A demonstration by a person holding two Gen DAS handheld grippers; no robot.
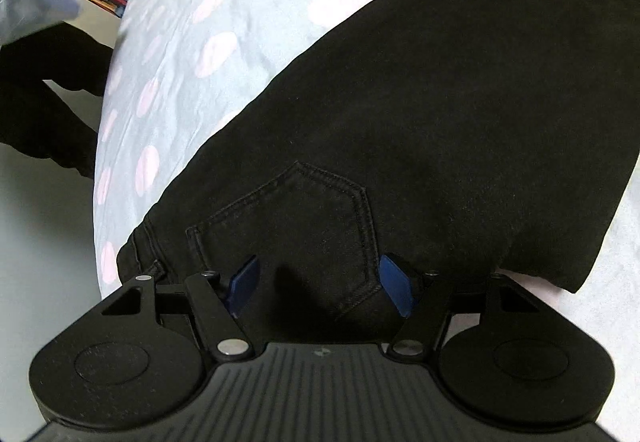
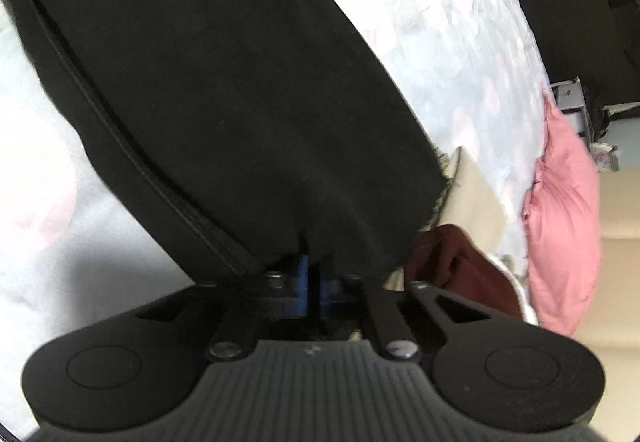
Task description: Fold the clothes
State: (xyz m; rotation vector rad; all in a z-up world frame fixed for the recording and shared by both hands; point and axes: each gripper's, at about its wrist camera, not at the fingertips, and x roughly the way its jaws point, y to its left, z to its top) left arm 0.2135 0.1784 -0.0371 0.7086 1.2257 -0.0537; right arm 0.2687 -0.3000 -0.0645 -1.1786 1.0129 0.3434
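Note:
Black jeans (image 1: 420,113) lie across a pale blue bed sheet with pink spots (image 1: 224,13). In the left wrist view a stitched back pocket (image 1: 296,238) sits just ahead of my left gripper (image 1: 320,288), which is open, its blue pads on either side of the pocket's lower part and resting at the cloth. In the right wrist view the black jeans (image 2: 208,81) stretch up and to the left from my right gripper (image 2: 312,278), whose blue pads are shut on the frayed hem end of the trouser leg.
Beside the hem lie a dark red garment (image 2: 460,266), a beige cloth (image 2: 472,193) and a pink cloth (image 2: 564,226) at the bed's right edge. Dark furniture (image 2: 580,33) stands beyond. In the left wrist view the floor (image 1: 40,242) and a dark garment (image 1: 44,89) show left of the bed.

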